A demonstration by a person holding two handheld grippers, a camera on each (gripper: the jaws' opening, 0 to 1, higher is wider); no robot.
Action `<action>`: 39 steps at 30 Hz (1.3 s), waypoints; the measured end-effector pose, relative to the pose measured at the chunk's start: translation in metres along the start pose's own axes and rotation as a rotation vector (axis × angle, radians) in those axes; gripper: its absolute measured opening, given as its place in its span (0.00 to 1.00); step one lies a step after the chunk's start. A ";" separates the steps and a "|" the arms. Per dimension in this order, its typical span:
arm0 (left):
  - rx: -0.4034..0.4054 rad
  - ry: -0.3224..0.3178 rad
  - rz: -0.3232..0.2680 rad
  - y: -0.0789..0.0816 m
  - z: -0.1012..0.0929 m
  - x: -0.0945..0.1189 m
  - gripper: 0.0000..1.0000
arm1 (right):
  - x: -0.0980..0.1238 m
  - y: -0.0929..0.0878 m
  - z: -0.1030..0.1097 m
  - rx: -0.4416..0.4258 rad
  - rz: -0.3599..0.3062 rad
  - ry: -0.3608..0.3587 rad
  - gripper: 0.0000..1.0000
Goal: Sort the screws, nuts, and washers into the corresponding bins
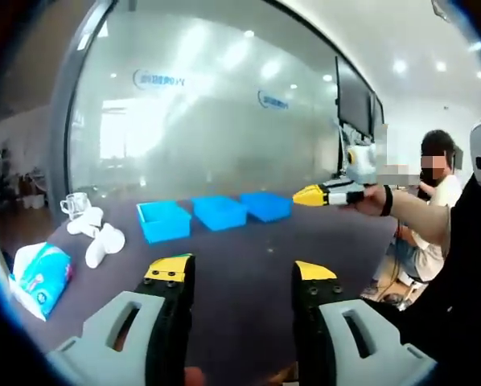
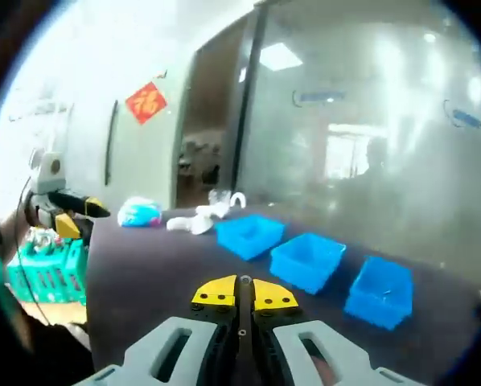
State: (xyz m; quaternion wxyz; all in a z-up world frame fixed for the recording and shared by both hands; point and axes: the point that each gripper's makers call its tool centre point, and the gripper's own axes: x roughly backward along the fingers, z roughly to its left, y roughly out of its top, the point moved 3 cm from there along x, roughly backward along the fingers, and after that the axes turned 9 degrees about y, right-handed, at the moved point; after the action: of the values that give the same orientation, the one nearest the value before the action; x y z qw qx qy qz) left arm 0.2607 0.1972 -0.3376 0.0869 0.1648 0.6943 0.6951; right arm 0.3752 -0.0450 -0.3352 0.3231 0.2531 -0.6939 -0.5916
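Note:
Three blue bins stand in a row on the dark table: left bin (image 1: 163, 220), middle bin (image 1: 219, 212), right bin (image 1: 266, 206). My left gripper (image 1: 242, 273) hovers open over the table's near side, well short of the bins, with nothing between its jaws. My right gripper (image 1: 329, 194) comes in from the right, held by a hand, level with the right bin. In the right gripper view the right gripper (image 2: 243, 293) is shut, its yellow tips pressed together, with the bins (image 2: 307, 261) ahead to the right. The left gripper (image 2: 63, 209) shows at the far left.
A tissue pack (image 1: 39, 277), white cups (image 1: 96, 237) and a glass mug (image 1: 74, 204) lie at the table's left end. A teal basket (image 2: 47, 269) sits beyond the table edge. A person (image 1: 433, 185) sits at the right. A glass wall runs behind the table.

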 end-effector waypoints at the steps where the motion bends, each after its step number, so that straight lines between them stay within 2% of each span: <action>1: -0.001 0.001 -0.003 0.001 0.000 0.000 0.47 | 0.002 -0.001 0.000 -0.021 -0.012 -0.017 0.02; 6: -0.018 0.007 -0.001 0.001 -0.001 0.000 0.48 | 0.004 0.000 -0.001 -0.037 -0.079 -0.068 0.02; 9: -0.015 0.011 -0.009 0.003 -0.001 0.000 0.48 | 0.002 0.010 -0.010 -0.036 -0.127 -0.106 0.02; 15: -0.007 0.037 -0.028 0.006 0.002 0.002 0.48 | -0.017 0.036 -0.020 -0.010 -0.152 -0.111 0.02; 21: 0.000 0.046 -0.037 0.006 0.002 0.001 0.48 | -0.054 0.058 -0.031 0.031 -0.139 -0.093 0.02; 26: 0.009 0.052 -0.050 0.009 0.003 0.003 0.48 | -0.093 0.072 -0.059 0.051 -0.111 -0.114 0.02; 34: 0.025 0.065 -0.053 0.008 0.007 0.007 0.48 | -0.145 0.068 -0.101 -0.010 -0.040 -0.154 0.02; 39: 0.029 0.078 -0.054 0.008 0.012 0.010 0.48 | -0.165 0.066 -0.112 -0.023 -0.014 -0.177 0.02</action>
State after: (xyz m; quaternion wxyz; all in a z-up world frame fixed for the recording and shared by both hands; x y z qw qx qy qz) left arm 0.2559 0.2116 -0.3287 0.0761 0.1198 0.7113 0.6884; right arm 0.5703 0.0135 -0.2844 0.2593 0.2009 -0.7110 -0.6220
